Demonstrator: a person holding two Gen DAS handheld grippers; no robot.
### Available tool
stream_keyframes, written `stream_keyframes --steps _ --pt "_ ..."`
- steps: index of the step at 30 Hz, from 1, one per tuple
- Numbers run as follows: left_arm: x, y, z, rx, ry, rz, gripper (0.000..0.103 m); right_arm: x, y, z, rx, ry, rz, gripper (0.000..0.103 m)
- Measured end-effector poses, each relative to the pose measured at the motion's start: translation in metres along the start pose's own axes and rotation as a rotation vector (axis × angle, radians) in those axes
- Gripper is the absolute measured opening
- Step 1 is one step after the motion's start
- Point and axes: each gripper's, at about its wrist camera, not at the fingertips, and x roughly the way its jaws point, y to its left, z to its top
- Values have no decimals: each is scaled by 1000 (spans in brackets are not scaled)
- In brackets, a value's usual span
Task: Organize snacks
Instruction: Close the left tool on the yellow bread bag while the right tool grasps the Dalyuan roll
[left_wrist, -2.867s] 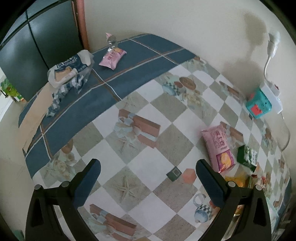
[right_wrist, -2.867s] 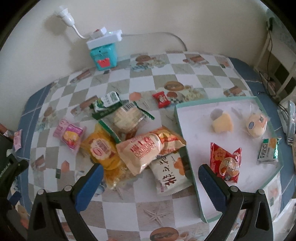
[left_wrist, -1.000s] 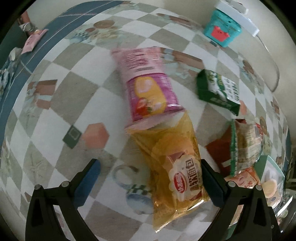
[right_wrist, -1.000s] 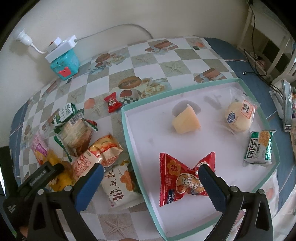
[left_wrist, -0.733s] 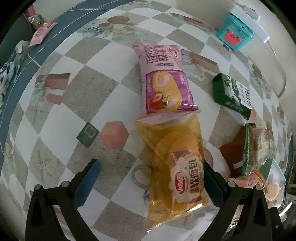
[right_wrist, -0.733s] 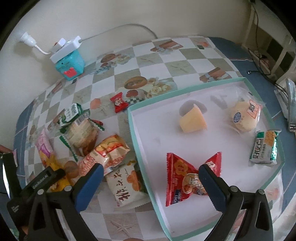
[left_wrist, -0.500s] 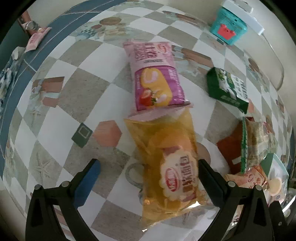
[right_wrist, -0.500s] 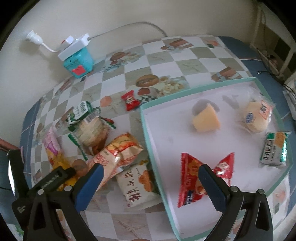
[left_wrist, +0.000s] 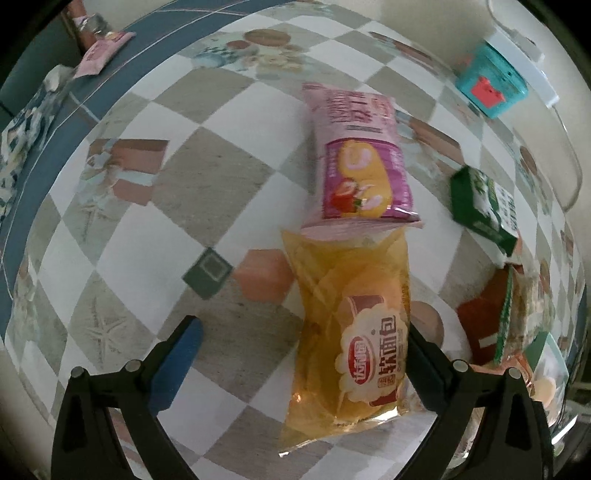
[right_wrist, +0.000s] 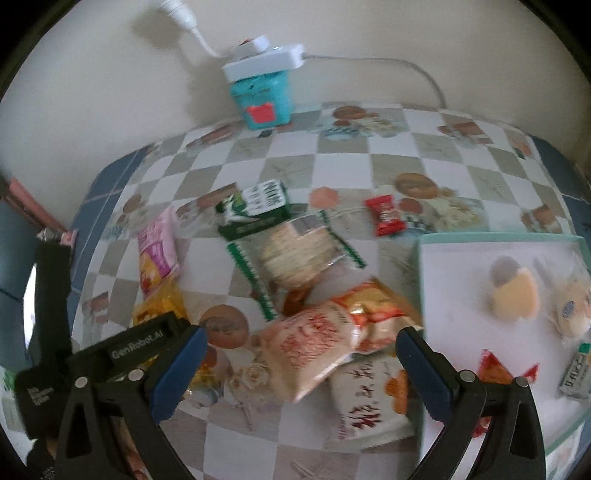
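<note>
Left tongs (left_wrist: 299, 354), spread wide, straddle a crinkly yellow bread packet (left_wrist: 354, 328) (glossy plastic); right tongs (right_wrist: 299, 365) gape empty above the checked worktop (right_wrist: 369, 162).

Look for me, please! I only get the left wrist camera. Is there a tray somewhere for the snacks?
Observer: Yes. The right wrist view shows a white tray with a teal rim just right of the snack pile.
Operator: Is anything in it?
Observer: A yellow wedge snack and a round wrapped bun, plus packets partly cut off at the picture's edge.
Operator: Is the other gripper holding something?
Observer: No. The right gripper is open and empty, pointed at a peach packet.
</note>
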Motion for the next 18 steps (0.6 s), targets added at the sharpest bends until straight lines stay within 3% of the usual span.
stream_keyframes --steps 5,8,14,16,18 --pt "-4 19 -6 -40 1 4 101 10 8 -2 -37 8 4 102" --pt "-4 21 -15 -41 0 7 101 14 7 -4 -40 13 -2 95" --pt "3 0 -15 -8 5 24 101 15 -5 -4 -3 0 -14 67" --pt "3 -5 -18 10 8 22 101 15 -10 -4 11 -4 -16 50" --pt "2 -10 -20 22 9 13 101 15 -17 -4 37 -7 -3 44"
